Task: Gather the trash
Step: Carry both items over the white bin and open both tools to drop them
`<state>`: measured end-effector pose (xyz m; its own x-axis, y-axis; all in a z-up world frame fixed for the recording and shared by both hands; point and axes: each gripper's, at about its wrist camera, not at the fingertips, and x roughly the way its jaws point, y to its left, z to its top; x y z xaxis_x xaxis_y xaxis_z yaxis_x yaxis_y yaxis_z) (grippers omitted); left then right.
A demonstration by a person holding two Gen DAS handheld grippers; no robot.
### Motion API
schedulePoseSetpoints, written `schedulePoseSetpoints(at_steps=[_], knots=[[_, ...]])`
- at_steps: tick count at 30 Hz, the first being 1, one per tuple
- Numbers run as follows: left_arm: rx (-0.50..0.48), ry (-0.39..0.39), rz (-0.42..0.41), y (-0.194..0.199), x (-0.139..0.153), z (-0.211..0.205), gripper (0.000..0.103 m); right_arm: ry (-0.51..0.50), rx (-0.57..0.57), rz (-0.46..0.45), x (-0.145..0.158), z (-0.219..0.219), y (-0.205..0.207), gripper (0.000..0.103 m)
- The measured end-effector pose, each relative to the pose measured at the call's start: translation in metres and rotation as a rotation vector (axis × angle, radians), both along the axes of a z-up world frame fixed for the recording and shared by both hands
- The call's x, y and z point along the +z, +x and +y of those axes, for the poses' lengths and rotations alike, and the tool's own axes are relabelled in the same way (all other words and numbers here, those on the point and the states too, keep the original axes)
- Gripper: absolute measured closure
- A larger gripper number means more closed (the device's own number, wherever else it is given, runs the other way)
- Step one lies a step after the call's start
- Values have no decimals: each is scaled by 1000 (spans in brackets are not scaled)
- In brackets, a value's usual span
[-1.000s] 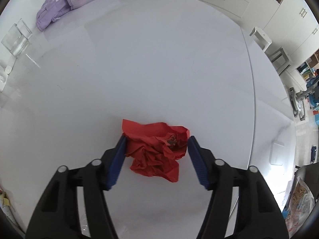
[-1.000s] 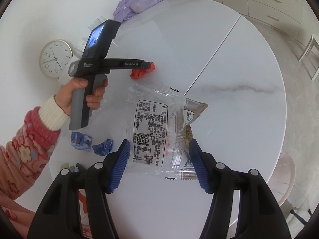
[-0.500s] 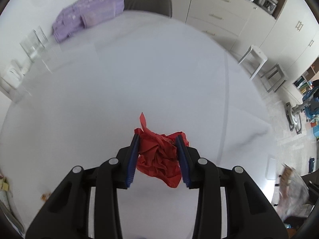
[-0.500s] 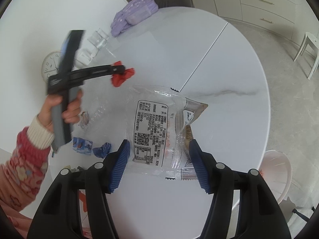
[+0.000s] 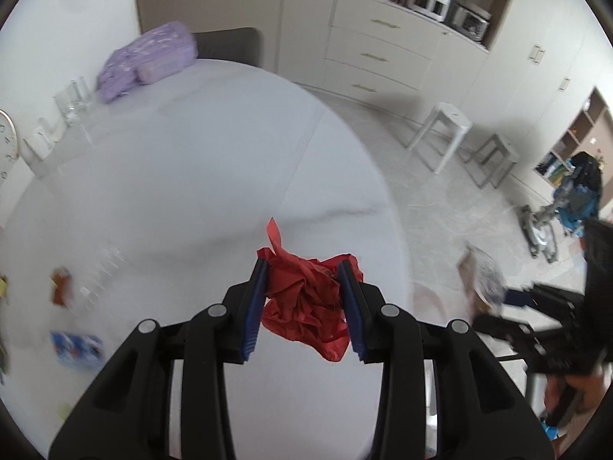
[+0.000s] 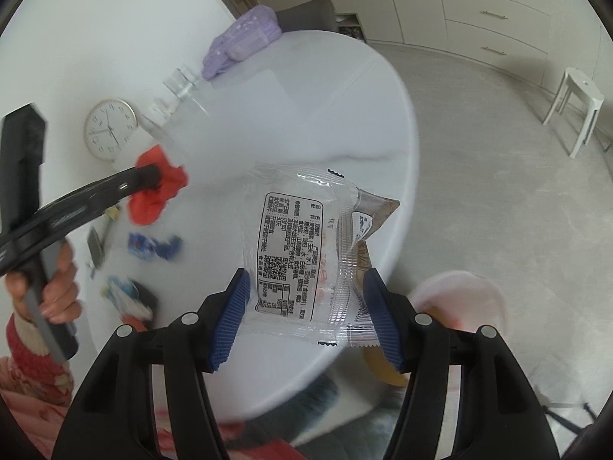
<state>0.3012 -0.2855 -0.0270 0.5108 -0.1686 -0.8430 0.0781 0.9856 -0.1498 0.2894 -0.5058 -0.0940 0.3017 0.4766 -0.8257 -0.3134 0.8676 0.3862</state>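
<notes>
Left gripper: in the left wrist view we see the left gripper [image 5: 304,306] with its blue pads pressed on a crumpled red paper [image 5: 308,306], which it carries clear of the table [image 5: 191,191]; the right wrist view shows the same red paper [image 6: 157,188] in the air over the table's left side.
Right gripper: the right gripper [image 6: 306,318] stands about half open, and we see its pads set against both sides of a clear plastic wrapper [image 6: 302,245] with a printed label; the wrapper is held above the table's near right edge.
Bin: a pale pink bin [image 6: 459,303], blurred, stands on the floor just beyond that edge, below and to the right of the wrapper; we cannot tell what is in it.
Done so far: we judge that two pieces of trash are picked up and on their way, neither yet dropped.
Left on the table: blue wrappers [image 6: 153,247] and other small scraps [image 6: 126,295] lie near the left edge in the right wrist view; they are too blurred for us to name or count.
Not trash, in our judgement: a purple bag [image 6: 243,40] at the far edge, a glass [image 6: 180,82] beside it, and a clock [image 6: 110,129] against the wall.
Progress: we place the task in its middle, with two drops due and several scraps to fetch.
</notes>
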Motion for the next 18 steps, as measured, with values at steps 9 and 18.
schedulePoseSetpoints(at_steps=[9,18], knots=[[-108,-129,158,-19,-59,-145,65,-141,69,70,-59,-104,-1,41],[-126,-78,290,3,-108,-220,65,-217,219,174,-140,-133,17,40]])
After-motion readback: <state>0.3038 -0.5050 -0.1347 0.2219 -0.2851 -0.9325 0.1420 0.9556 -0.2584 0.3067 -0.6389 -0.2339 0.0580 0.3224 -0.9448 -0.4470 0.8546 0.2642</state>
